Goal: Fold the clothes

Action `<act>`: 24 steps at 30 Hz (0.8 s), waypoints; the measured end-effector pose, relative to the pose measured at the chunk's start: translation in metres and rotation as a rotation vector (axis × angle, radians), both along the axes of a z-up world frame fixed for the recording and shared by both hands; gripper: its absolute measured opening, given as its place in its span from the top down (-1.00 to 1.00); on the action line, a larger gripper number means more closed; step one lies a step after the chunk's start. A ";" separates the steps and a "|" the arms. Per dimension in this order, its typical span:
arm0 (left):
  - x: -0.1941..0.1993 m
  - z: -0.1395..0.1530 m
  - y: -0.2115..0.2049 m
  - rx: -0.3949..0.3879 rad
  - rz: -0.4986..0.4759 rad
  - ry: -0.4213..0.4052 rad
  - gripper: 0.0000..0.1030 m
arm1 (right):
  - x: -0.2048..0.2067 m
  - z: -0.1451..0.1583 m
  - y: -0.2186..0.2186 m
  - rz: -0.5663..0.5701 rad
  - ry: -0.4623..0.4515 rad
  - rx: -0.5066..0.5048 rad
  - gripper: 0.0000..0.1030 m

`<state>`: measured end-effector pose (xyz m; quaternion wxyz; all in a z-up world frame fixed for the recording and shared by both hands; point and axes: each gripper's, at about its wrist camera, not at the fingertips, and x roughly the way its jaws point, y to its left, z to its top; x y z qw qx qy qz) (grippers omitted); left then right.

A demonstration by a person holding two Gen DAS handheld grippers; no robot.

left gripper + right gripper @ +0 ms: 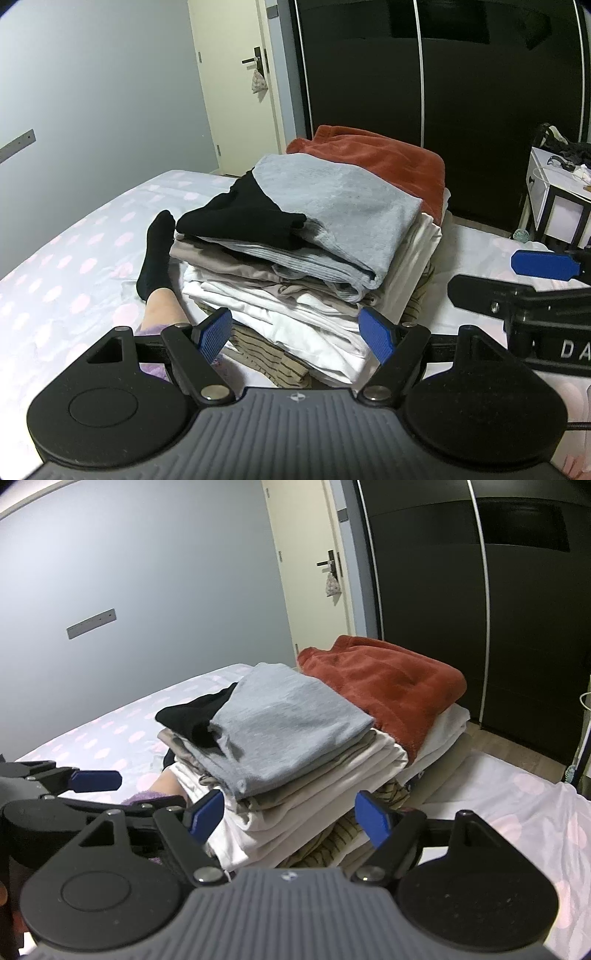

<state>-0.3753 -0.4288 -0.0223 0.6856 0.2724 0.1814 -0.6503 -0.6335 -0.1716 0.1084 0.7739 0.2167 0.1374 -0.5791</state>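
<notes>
On the bed (74,258), just ahead of both grippers, sits the stack (306,280) of folded clothes, grey top (288,720) uppermost. Left gripper (297,334) and right gripper (290,816) are both spread wide, empty, level with the stack's lower layers.

door (236,85) shut | dark wardrobe (480,92) | white side table (554,192) | dotted bedsheet (74,258)

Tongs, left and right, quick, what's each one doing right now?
Left tongs: open, holding nothing, in front of the stack of folded clothes.
Right tongs: open, holding nothing, also facing the stack.
</notes>
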 end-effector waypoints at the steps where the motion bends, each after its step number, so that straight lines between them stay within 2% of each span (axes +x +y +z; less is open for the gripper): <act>1: 0.000 0.000 0.000 0.000 0.001 0.000 -0.45 | 0.001 0.000 0.000 0.004 0.002 0.000 -0.57; 24: 0.003 0.001 0.001 0.011 0.023 0.019 -0.45 | 0.002 -0.001 0.001 0.014 -0.006 0.009 -0.57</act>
